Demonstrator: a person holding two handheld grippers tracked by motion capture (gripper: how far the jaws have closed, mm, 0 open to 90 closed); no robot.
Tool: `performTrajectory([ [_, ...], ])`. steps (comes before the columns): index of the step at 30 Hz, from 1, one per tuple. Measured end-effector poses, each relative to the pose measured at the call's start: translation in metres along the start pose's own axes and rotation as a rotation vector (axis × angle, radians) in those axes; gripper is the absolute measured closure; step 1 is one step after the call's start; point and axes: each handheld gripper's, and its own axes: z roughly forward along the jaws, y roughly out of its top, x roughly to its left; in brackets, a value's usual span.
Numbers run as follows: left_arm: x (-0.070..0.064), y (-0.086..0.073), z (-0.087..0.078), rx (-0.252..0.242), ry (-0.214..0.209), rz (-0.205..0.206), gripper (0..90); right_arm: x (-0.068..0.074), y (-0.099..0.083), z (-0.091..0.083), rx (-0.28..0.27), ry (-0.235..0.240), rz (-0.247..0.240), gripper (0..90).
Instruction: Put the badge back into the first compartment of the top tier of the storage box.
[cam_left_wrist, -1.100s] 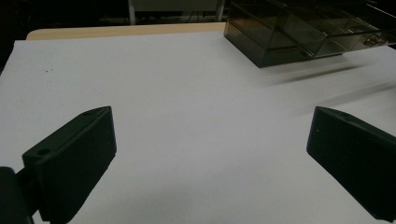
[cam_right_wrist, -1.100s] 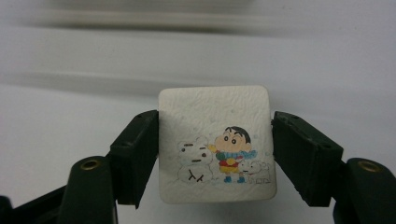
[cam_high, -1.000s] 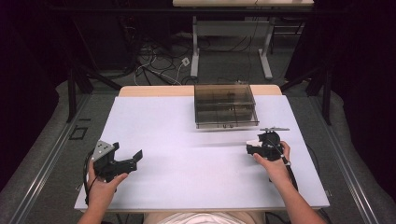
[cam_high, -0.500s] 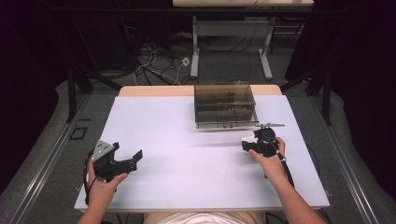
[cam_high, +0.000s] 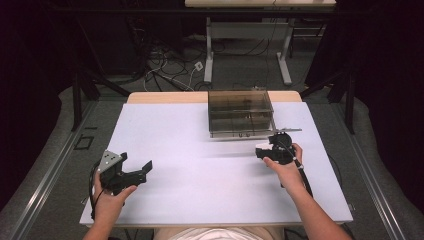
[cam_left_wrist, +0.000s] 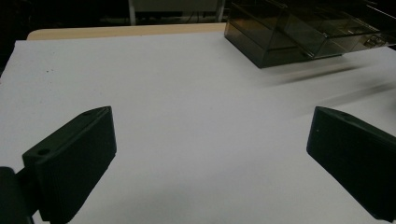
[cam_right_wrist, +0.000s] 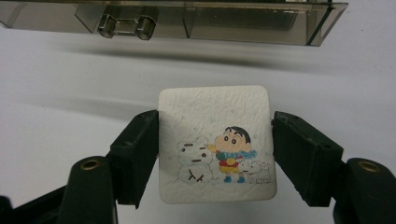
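— What is the right gripper (cam_right_wrist: 215, 154) doing?

— Its two black jaws are closed on a white square card (cam_right_wrist: 215, 142) — one jaw pressed against each side edge. The card has rounded corners, a bumpy surface, and a cartoon drawing of a dark-haired child beside a snowman and a small white dog.

— Where is that over the table?

— In the high view the right gripper (cam_high: 267, 150) is held above the white table (cam_high: 200, 190), on its right half, just in front of the smoky clear plastic box (cam_high: 241, 112). The card (cam_high: 262, 146) shows as a small white patch at the gripper's tip. From the right gripper view, the box (cam_right_wrist: 210, 21) runs along the top, with a clear latch (cam_right_wrist: 125, 26) on its near wall; the card is near it but not touching.

— And the left gripper (cam_high: 131, 175)?

— It sits over the near left part of the table, well apart from the box. In the left gripper view its jaws stand wide apart with nothing between them except bare tabletop (cam_left_wrist: 196, 140); the box (cam_left_wrist: 299, 32) lies far off at upper right.
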Motion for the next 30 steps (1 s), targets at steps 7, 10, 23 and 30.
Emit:
performTrajectory([
  [7, 0.0, 0.0, 0.002, 0.001, -0.001, -0.009, 1.5, 0.004, 0.005, -0.003, -0.006, 0.007, -0.009, 32.8],
  [10, 0.0, 0.0, 0.002, 0.004, 0.001, -0.004, 1.5, 0.004, 0.007, -0.005, -0.005, 0.01, -0.009, 32.8],
  [23, 0.0, 0.003, 0.005, -0.001, -0.013, -0.012, 1.5, 0.01, 0.017, -0.011, -0.008, 0.001, 0.002, 32.8],
  [30, 0.0, 0.003, 0.009, 0.004, -0.018, -0.013, 1.6, 0.012, 0.026, -0.015, -0.023, 0.012, 0.003, 32.8],
])
